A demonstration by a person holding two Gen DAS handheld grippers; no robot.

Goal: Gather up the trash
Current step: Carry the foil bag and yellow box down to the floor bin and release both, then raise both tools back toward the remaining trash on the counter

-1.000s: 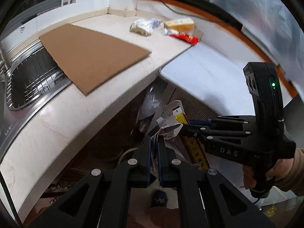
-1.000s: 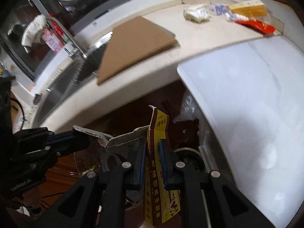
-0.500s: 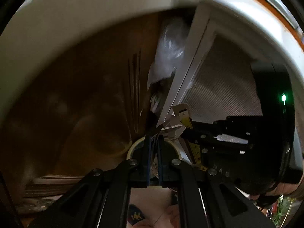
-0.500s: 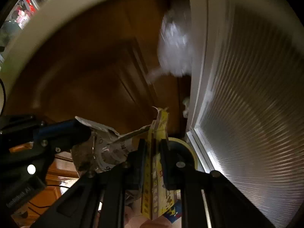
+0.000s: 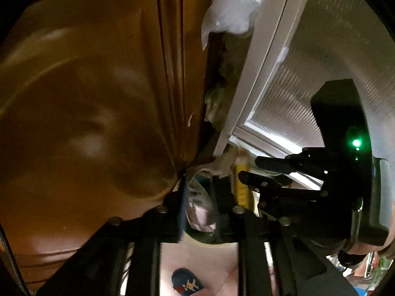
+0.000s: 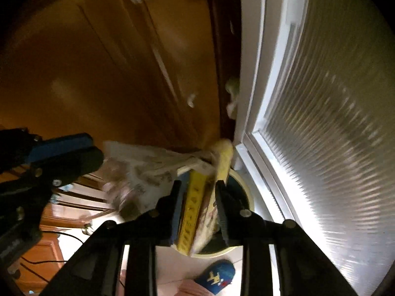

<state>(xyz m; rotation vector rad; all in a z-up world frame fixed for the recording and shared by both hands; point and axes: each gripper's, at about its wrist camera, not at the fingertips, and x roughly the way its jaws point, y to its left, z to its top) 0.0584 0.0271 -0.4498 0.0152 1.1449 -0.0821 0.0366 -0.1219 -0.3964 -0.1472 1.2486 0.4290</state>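
My left gripper (image 5: 200, 197) points down over a cream-rimmed trash bin (image 5: 197, 243). Its jaws are opening, and a crumpled silvery paper wrapper (image 5: 197, 207) sits loose between them. My right gripper (image 6: 198, 197) hangs over the same bin (image 6: 246, 190), jaws also opening, with a flat yellow printed box (image 6: 193, 204) standing between the fingers and reaching down into the bin. The two pieces of trash touch at their top ends. In the left wrist view the right gripper (image 5: 249, 169) is close on the right beside the yellow box (image 5: 240, 185). The left gripper (image 6: 96, 153) and wrapper (image 6: 138, 172) show at the left in the right wrist view.
A brown wooden cabinet door (image 5: 98, 98) stands to the left of the bin and a white-framed ribbed glass panel (image 6: 321, 123) to the right. A clear plastic bag (image 5: 234, 5) hangs in the gap above. A blue shoe (image 6: 217, 278) and a cable (image 6: 49, 261) are on the floor.
Both grippers have come down from counter height to the bin near the floor, carrying the wrapper and the yellow box. Both pairs of jaws have widened from a tight grip.
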